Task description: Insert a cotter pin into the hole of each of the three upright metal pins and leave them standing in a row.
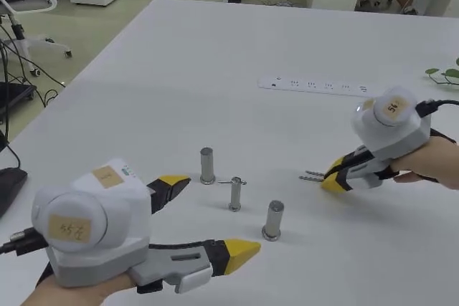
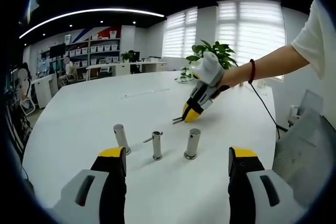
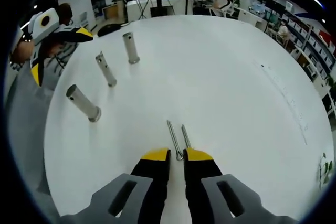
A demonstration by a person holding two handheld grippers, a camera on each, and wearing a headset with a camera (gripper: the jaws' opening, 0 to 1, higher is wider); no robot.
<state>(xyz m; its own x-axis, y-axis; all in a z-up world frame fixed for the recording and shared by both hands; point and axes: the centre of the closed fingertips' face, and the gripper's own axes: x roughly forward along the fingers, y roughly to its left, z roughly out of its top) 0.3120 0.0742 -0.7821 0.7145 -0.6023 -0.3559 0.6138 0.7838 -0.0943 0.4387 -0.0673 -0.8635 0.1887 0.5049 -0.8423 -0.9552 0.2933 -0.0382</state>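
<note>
- In the right gripper view we see the right gripper (image 3: 177,155) with its yellow-tipped jaws drawn nearly together, clamped on the looped end of a cotter pin (image 3: 177,137). The pin's two legs stick out ahead of the tips and spread slightly.
- In the head view this gripper is low over the white workbench (image 1: 215,69), well to the right of the row. The legs point left toward it. We cannot tell whether they touch the surface.
- The left gripper (image 1: 209,216) has its jaws wide apart and grips nothing. In the left gripper view the row of pins stands ahead of the gap between its yellow tips.
- Three metal pins stand upright in a slanting row, apart from one another: the left metal pin (image 1: 207,165), the middle metal pin (image 1: 235,193) and the right metal pin (image 1: 273,220).
- An inserted cotter pin (image 1: 226,181) runs through the top of the middle metal pin and juts out to its left.
- We see no cotter pin in the left and right metal pins.
- Farther back on the workbench lies a white power strip (image 1: 315,85), and leaves of a plant (image 1: 448,73) reach in at the right edge.
</note>
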